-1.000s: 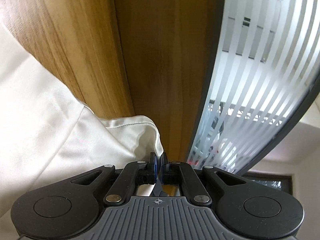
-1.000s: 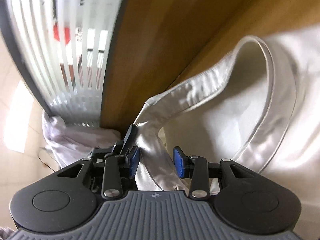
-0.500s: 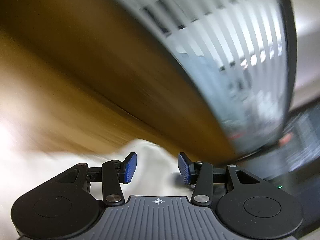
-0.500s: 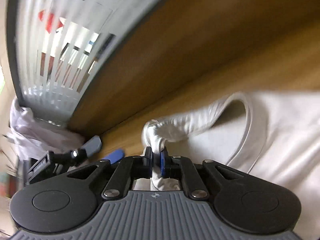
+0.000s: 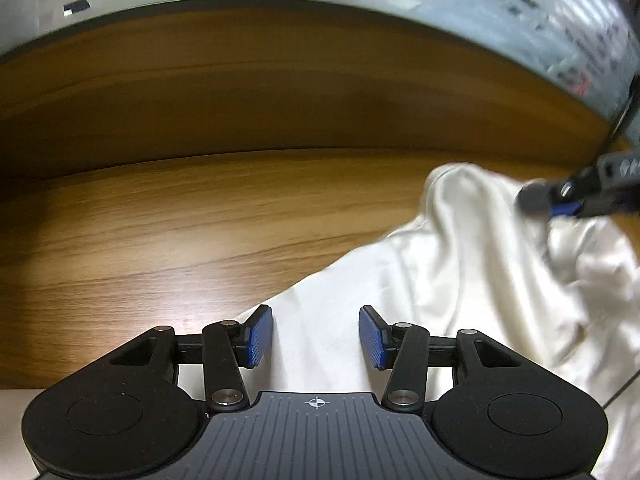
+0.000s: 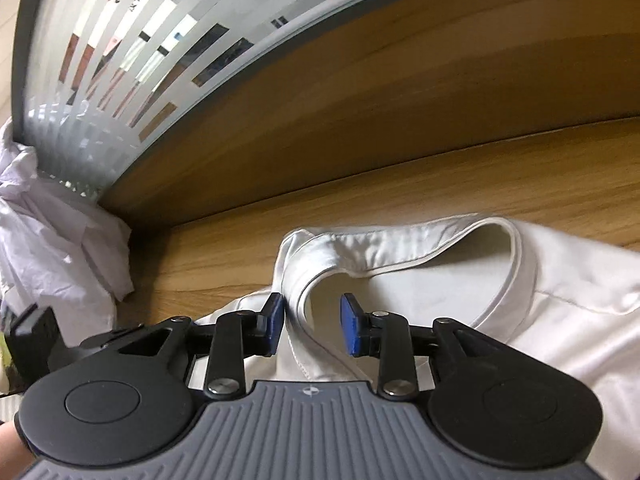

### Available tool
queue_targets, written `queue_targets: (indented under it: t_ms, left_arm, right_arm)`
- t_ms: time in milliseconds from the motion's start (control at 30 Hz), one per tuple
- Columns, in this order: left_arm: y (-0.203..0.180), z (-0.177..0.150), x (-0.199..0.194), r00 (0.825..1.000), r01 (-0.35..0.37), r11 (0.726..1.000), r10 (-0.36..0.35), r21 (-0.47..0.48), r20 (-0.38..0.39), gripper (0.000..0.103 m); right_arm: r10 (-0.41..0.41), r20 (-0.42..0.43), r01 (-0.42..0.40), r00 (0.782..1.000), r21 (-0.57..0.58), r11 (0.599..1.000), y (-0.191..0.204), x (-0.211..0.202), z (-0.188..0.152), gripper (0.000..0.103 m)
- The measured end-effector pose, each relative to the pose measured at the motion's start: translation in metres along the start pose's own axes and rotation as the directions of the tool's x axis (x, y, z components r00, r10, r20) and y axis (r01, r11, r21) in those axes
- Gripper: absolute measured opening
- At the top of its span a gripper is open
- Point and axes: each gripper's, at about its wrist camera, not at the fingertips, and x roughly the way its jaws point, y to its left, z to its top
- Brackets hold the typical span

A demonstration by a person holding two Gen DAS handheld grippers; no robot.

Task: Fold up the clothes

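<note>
Between right tongs (image 6: 312,330), seemingly unpinched: garment (image 6: 560,320)

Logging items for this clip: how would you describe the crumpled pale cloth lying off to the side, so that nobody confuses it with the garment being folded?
Start from the wooden table and follow its back panel to the striped glass partition. At that corner lies the crumpled cloth. It is wrinkled, matte and faintly lilac, unlike the smooth cream garment with piped edges.

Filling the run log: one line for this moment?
left tool: open, jaws just opened | right tool: open, just reopened | cream shirt: released on wooden table
</note>
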Motion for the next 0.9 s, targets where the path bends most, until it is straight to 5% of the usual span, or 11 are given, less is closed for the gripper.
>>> queue_targets:
  t_ms: [100, 133, 167, 333, 433, 600, 700, 800, 833, 867, 900]
  left_arm:
    - [-0.008, -0.005, 0.002, 0.999, -0.049, 0.998, 0.048, 0.049, 0.017, 0.035]
    - [-0.009, -0.006, 0.002, 0.997, -0.072, 0.995, 0.071, 0.069, 0.024, 0.007]
    - [-0.009, -0.008, 0.001, 0.995, -0.102, 0.992, 0.1, 0.075, 0.026, 0.002]
    - [0.005, -0.01, -0.004, 0.963, -0.266, 0.963, 0.264, 0.035, 0.046, 0.002]
    - [0.014, -0.007, -0.005, 0.954, -0.298, 0.955, 0.297, 0.006, 0.032, 0.002]
    - [0.014, -0.004, -0.01, 0.977, -0.206, 0.979, 0.206, -0.01, 0.051, 0.004]
    - [0.009, -0.006, -0.011, 0.985, -0.161, 0.987, 0.161, 0.0, 0.057, 0.021]
    - [-0.006, -0.01, -0.008, 0.988, -0.152, 0.988, 0.15, 0.034, 0.043, 0.022]
    - [-0.008, -0.011, -0.007, 0.989, -0.147, 0.988, 0.145, 0.042, 0.041, 0.022]
    - [-0.01, -0.011, -0.006, 0.989, -0.143, 0.989, 0.141, 0.048, 0.038, 0.022]
    - [-0.012, -0.011, -0.005, 0.99, -0.14, 0.989, 0.139, 0.053, 0.037, 0.022]
  right_arm:
    - [-0.045, 0.013, 0.045, 0.999, -0.03, 0.999, -0.004, -0.01, 0.001, 0.039]
    - [-0.063, 0.018, 0.064, 0.998, -0.052, 0.997, -0.004, -0.015, 0.002, 0.04]
    - [-0.082, 0.024, 0.084, 0.996, -0.073, 0.994, -0.003, -0.02, 0.003, 0.04]
    - [-0.2, 0.049, 0.206, 0.978, -0.166, 0.964, -0.012, -0.05, 0.007, 0.041]
    - [-0.213, 0.039, 0.217, 0.976, -0.151, 0.964, -0.02, -0.052, 0.008, 0.041]
    - [-0.237, 0.018, 0.237, 0.971, -0.074, 0.969, -0.027, -0.03, 0.009, 0.043]
    - [-0.247, 0.019, 0.247, 0.969, 0.023, 0.969, -0.039, -0.015, 0.014, 0.043]
    - [-0.247, 0.029, 0.244, 0.969, 0.087, 0.966, -0.046, -0.001, 0.021, 0.042]
    - [-0.24, 0.025, 0.237, 0.97, 0.095, 0.967, -0.047, 0.003, 0.024, 0.037]
    - [-0.232, 0.024, 0.228, 0.972, 0.102, 0.968, -0.048, 0.005, 0.028, 0.014]
    - [-0.218, 0.03, 0.214, 0.975, 0.103, 0.971, -0.049, 0.003, 0.033, 0.004]
